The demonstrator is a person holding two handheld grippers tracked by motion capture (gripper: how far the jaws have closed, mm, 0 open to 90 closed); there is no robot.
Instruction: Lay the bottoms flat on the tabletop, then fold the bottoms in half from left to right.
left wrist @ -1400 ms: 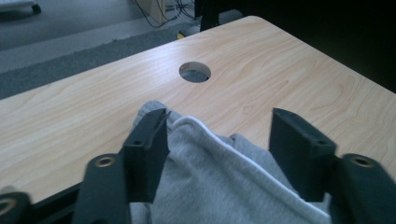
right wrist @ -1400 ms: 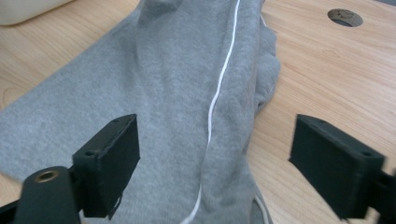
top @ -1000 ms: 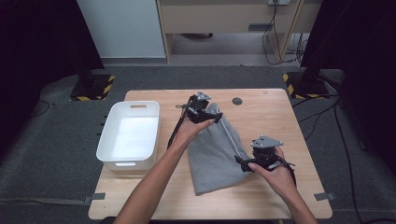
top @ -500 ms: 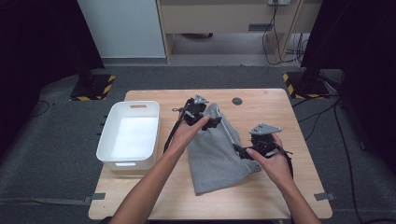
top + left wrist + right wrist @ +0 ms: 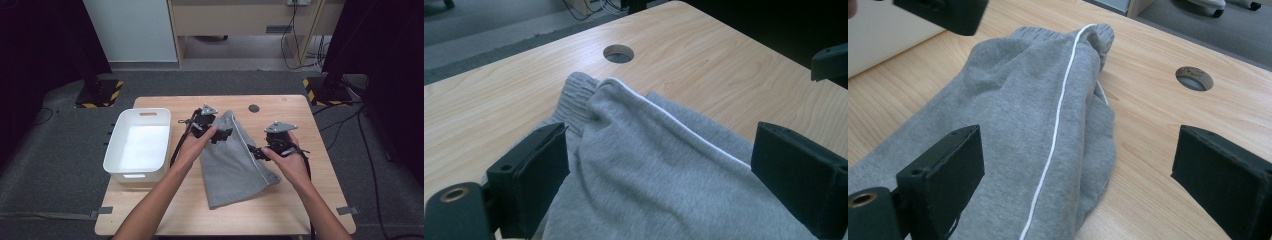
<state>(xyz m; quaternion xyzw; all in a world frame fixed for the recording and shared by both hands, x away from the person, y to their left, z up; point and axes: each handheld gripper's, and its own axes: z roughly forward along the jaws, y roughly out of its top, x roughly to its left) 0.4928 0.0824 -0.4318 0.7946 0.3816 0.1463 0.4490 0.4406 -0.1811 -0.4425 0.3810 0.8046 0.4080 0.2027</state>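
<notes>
High view shows a folded grey garment [image 5: 235,162], apparently sweatpants with a white side stripe [image 5: 1055,130], lying flat on the wooden table [image 5: 295,107] just right of a white bin [image 5: 140,145]. The left gripper [image 5: 220,135] sits over the garment's far end, near the ribbed cuff [image 5: 576,97], and the right gripper [image 5: 257,152] stands at the garment's right edge, about midway along it. Left gripper view confirms the jaws are spread wide with cloth lying between them but not pinched; they have just been opening, and no fabric is drawn up against either pad. Right gripper view shows its 2 jaws likewise standing apart, one over the cloth and one over bare wood beyond the garment's edge, gripping nothing. A round cable hole [image 5: 1194,78] lies in the tabletop beyond the cuff. Judgement: the work appears to be folding or arranging the garment, and this is a moment between grips, with both tools released and being re-placed. The next move likely calls for each gripper to settle on a fresh edge, close firmly through all layers, and lift together so the fold stays even; a shallow bite risks catching the top layer alone.
</notes>
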